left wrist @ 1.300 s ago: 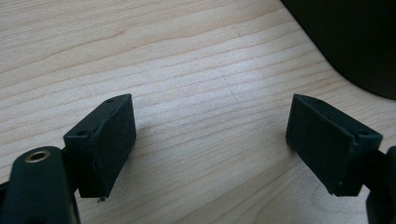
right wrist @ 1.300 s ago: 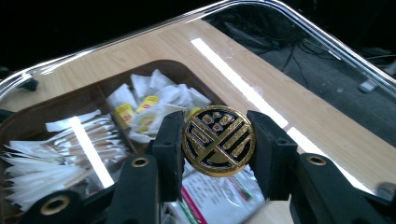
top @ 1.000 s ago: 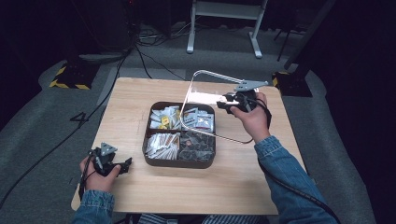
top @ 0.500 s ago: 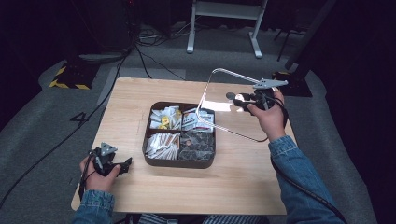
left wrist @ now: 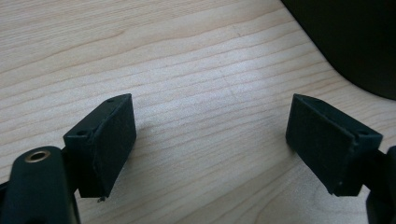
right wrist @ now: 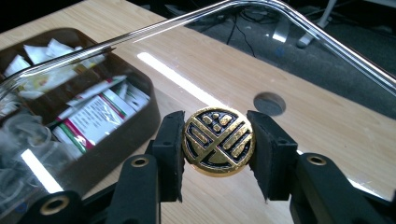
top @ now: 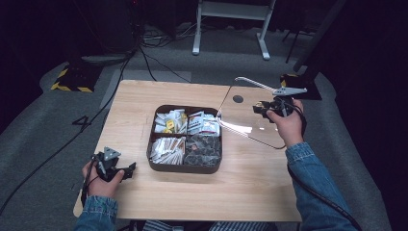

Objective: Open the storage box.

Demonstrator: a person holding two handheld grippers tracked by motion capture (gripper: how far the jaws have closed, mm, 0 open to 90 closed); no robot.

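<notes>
Carrying the clear glass lid [top: 250, 113] clear of the table [top: 144, 103], you hold it tilted over the right half, its near edge just beside the brown four-compartment tray [top: 185, 166]. Keep the right gripper [right wrist: 218, 144] pinched squarely on the gold-and-black knob [right wrist: 218, 141], pads on opposite sides, and lower the lid level so no edge strikes first. Leave the left gripper [left wrist: 210, 140], jaws spread and holding nothing, resting at the near left corner. Sachets [right wrist: 95, 112] in the tray carry red, white and green printing, too small to read; the knob shows an emblem, no lettering.
</notes>
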